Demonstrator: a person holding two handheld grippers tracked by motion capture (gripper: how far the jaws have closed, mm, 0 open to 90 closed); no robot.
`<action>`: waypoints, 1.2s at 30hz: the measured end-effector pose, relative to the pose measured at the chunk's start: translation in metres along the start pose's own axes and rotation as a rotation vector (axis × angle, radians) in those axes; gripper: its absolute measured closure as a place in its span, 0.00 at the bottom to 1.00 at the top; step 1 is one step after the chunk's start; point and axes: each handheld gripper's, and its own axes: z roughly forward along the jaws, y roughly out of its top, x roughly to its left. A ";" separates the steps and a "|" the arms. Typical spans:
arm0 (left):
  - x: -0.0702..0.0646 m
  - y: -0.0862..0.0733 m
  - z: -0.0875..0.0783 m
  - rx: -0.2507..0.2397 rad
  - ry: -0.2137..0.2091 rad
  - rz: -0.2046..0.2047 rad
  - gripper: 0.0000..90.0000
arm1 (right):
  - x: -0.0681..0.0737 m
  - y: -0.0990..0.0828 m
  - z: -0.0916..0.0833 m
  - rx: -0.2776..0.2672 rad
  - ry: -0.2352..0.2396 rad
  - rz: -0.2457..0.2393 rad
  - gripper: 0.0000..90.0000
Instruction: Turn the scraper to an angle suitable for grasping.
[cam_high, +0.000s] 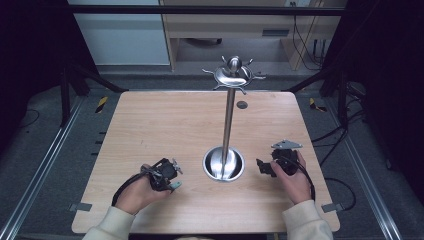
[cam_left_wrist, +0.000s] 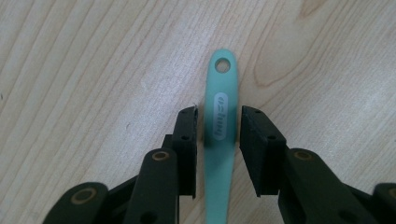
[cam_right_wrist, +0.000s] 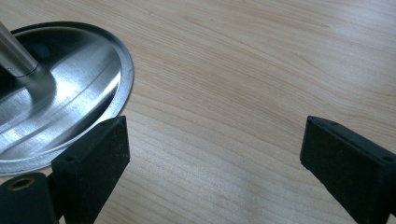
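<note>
Left gripper view: teal handle (cam_left_wrist: 220, 116) lies between the left tool's (cam_left_wrist: 218, 126) jaws.

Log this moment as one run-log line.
left gripper: jaws around teal handle, small gaps | right gripper: open, empty | metal stand: upright on table

Left gripper (cam_high: 170, 176) low over the table, held in the left hand (cam_high: 137, 192), forearm entering from bottom left; jaws partly closed, with a gap showing at each pad. Right gripper (cam_high: 265, 166) in the right hand (cam_high: 295, 181), near the table; jaws spread wide, nothing between them.
</note>
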 end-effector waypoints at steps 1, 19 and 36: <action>0.000 0.000 0.000 0.003 -0.001 0.000 0.75 | 0.000 0.000 0.000 0.000 0.000 0.000 0.09; 0.001 0.004 0.001 0.025 -0.038 0.022 0.82 | 0.000 0.000 -0.001 -0.004 0.000 -0.001 0.10; 0.011 -0.017 -0.062 -0.229 0.014 -0.051 0.82 | 0.001 0.000 0.000 -0.001 0.006 -0.005 0.09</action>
